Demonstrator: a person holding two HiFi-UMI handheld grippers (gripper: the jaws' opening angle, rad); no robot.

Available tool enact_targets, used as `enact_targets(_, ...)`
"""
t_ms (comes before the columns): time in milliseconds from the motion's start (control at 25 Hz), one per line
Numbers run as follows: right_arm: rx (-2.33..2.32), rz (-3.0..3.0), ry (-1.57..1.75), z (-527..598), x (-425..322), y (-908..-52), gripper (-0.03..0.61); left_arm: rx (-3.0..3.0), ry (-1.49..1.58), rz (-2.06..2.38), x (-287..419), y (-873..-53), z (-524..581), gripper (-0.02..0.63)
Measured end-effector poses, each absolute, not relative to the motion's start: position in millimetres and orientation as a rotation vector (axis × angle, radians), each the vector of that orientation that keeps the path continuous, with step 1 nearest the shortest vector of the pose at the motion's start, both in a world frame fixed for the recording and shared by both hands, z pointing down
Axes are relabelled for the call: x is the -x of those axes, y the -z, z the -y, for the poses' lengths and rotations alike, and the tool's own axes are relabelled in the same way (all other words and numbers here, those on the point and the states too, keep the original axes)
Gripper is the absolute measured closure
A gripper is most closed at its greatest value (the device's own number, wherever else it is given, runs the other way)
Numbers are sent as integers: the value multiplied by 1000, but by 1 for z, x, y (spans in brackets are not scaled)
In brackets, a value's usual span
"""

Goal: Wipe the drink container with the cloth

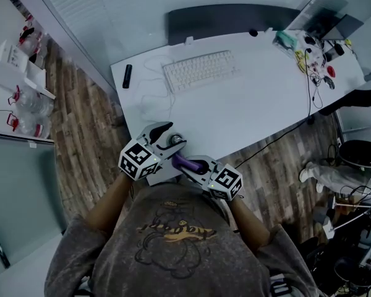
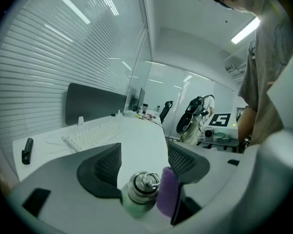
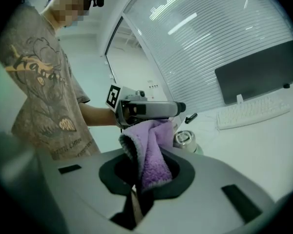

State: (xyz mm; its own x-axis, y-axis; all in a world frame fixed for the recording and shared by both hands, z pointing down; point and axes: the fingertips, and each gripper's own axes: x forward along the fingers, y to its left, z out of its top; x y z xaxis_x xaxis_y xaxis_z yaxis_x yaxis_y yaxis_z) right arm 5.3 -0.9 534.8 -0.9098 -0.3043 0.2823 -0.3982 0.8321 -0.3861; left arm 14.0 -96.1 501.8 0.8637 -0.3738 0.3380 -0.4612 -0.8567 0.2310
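Observation:
The drink container, a pale green bottle with a metal cap and ring, is at the near corner of the white table. My left gripper holds it, jaws wide on either side of its body. In the left gripper view the container sits low between the jaws of the left gripper. A purple fleece cloth lies against its right side. My right gripper is shut on that cloth. In the right gripper view the cloth rises out of the right gripper, with the container just behind it.
A white keyboard and a black marker-like stick lie further back on the table. A dark panel lines the far edge. Small items and cables crowd the far right end. An office chair and someone's leg are at the right.

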Motion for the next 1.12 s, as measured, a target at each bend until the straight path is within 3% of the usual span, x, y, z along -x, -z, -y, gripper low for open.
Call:
enact_targets(480, -848, 2868, -508, 39, -60, -471, 528, -2727, -228, 872, 15, -433, 124, 327)
enact_targets(1120, -1535, 2690, -441, 96, -142, -444, 526, -2664, -192, 1099, 48, -425, 130, 327)
